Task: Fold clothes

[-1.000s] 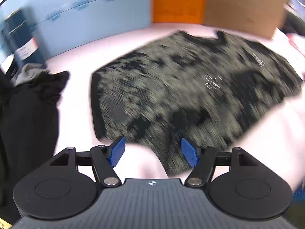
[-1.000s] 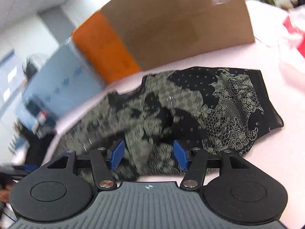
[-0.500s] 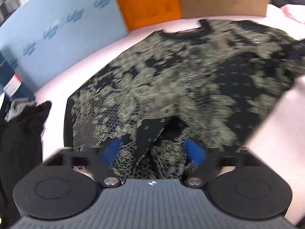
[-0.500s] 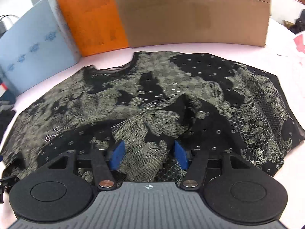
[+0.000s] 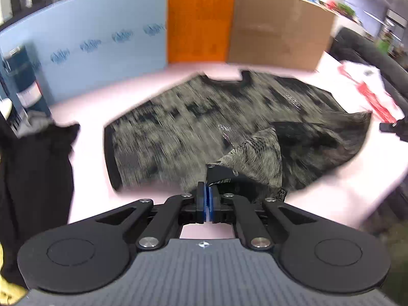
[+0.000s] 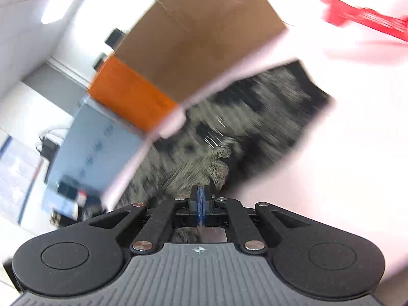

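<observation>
Black garment with pale lace-like print (image 5: 199,127) lies spread on the pink desk (image 5: 86,107), neckline toward the far edge. Left gripper (image 5: 207,199) and right gripper (image 6: 200,199) each pinch its near hem, lifted. Blurred; apparently 1 fold underway, none completed.

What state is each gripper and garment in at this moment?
left gripper: shut on the patterned shirt's near hem, that part lifted.
right gripper: shut on the same hem.
patterned shirt: mostly spread flat on the pink table, near edge bunched and raised; image blurred.
black garment: heaped at the table's left edge, untouched.
</observation>
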`<state>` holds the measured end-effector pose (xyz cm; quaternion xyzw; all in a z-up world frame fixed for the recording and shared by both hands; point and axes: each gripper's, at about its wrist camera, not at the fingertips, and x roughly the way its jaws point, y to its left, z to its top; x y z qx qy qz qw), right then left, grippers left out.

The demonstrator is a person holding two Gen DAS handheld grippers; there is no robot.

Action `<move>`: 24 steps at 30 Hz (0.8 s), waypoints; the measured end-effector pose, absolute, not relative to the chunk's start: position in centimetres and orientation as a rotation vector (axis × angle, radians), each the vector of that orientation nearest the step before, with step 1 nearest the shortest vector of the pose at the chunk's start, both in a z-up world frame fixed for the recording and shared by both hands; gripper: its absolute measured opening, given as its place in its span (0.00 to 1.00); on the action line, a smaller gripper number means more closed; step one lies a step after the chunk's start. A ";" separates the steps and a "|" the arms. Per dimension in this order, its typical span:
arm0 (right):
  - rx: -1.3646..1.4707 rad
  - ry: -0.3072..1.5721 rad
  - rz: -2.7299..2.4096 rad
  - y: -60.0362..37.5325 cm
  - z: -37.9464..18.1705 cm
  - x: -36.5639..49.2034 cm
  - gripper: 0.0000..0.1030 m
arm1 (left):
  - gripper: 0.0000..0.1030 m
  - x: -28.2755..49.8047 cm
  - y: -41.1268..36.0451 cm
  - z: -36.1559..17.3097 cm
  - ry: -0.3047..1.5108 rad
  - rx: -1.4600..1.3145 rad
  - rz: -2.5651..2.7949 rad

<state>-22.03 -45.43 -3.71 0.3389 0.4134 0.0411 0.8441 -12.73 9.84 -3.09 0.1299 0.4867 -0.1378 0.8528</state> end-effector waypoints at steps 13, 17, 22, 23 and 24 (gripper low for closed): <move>0.388 0.889 0.033 -45.2 -7.0 -20.7 0.63 | 0.68 -10.4 12.2 -4.1 1.096 0.181 -0.140; 0.190 0.923 0.147 -41.1 -10.0 -16.6 0.58 | 0.68 -7.1 12.4 -5.0 1.114 0.090 -0.063; 0.065 0.978 0.180 -39.6 -10.8 -16.3 0.01 | 0.71 -6.6 13.1 -5.1 1.106 0.105 -0.037; 0.084 0.977 0.178 -40.2 -9.9 -17.1 0.01 | 0.71 -6.5 13.2 -5.1 1.105 0.109 -0.032; 0.104 0.975 0.176 -40.7 -9.0 -17.8 0.01 | 0.71 -6.4 13.4 -5.1 1.103 0.112 -0.027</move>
